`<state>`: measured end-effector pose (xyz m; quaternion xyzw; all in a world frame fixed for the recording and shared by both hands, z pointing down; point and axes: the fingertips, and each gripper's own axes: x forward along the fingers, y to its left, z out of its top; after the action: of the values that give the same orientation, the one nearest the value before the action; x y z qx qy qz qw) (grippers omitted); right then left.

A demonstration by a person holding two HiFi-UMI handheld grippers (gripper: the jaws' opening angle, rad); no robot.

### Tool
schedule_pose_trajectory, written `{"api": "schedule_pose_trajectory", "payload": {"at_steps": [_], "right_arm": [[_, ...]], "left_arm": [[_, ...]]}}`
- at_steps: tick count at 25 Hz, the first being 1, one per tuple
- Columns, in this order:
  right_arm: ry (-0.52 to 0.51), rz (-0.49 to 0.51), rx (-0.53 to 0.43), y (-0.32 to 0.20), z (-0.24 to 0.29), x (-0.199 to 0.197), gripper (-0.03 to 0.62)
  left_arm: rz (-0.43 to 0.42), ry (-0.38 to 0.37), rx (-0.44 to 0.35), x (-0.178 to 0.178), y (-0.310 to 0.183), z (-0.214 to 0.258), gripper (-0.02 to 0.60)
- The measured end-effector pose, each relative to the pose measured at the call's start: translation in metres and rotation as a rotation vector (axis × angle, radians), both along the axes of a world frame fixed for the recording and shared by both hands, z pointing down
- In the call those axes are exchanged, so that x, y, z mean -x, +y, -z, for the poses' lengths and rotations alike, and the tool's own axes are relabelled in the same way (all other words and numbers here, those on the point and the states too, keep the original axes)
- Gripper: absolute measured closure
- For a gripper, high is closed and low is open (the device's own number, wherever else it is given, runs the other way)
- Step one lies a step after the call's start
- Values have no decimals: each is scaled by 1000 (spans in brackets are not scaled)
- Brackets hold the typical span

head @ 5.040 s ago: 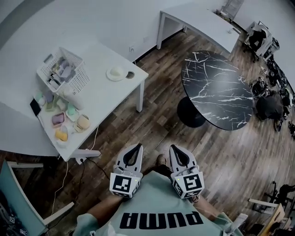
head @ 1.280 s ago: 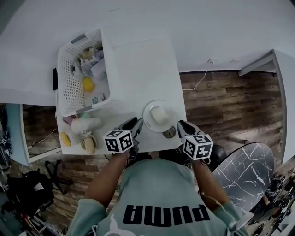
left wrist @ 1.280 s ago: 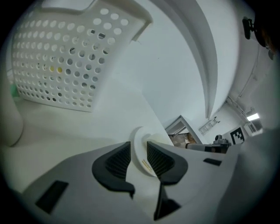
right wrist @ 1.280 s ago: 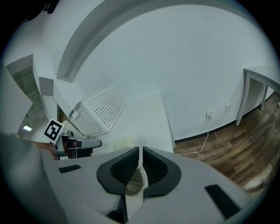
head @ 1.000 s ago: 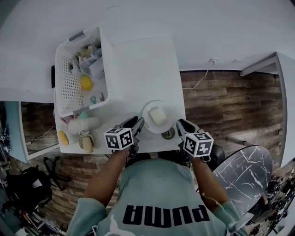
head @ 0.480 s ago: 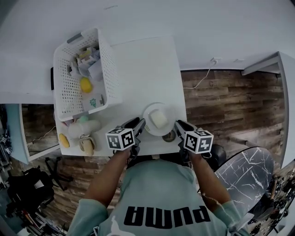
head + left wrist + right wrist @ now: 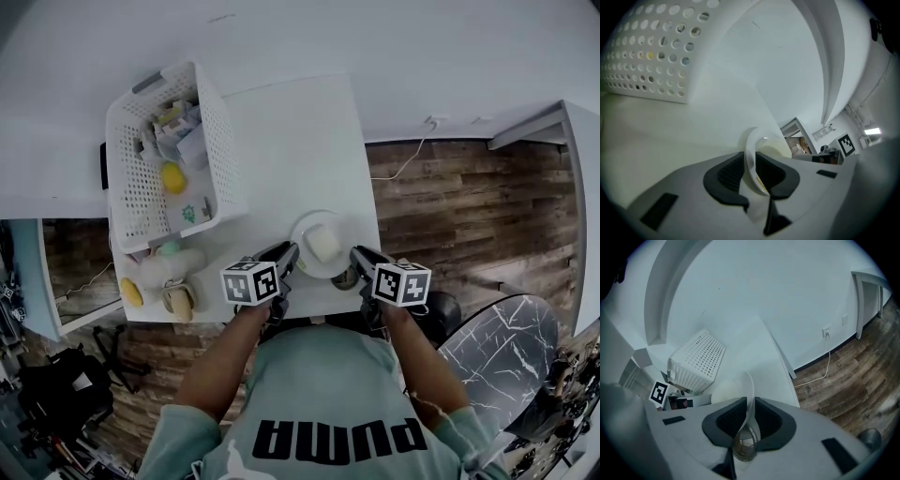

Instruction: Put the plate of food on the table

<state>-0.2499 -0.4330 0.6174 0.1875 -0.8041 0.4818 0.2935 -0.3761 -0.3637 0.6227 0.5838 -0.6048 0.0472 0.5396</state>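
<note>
The white table stands against a white wall, with a basket on its left side. The plate, with food on it, sits near the table's front edge, just ahead of you. Your left gripper has just been closing its jaws, and they now pinch the plate's left rim. Your right gripper clamps its jaws on the right rim.

Both forearms reach forward from the chest. The left hand-held gripper and the right hand-held gripper point slanting down, side by side. The left jaws have just been closing. Each pair pinches the rim of the plate.
</note>
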Motion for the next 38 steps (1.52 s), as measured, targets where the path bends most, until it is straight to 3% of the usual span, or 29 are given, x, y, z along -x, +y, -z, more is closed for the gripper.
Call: {"api": "schedule_pose_trajectory", "payload": {"at_steps": [8, 18, 38], "right_arm": [[9, -24, 27, 0, 0, -1, 553], [22, -63, 15, 7, 5, -7, 554], [-10, -239, -162, 49, 72, -14, 554]], "left_arm": [[46, 78, 19, -1, -1, -3, 528], [40, 112, -4, -6, 5, 9, 540], [-39, 163, -175, -9, 44, 74, 548]]}}
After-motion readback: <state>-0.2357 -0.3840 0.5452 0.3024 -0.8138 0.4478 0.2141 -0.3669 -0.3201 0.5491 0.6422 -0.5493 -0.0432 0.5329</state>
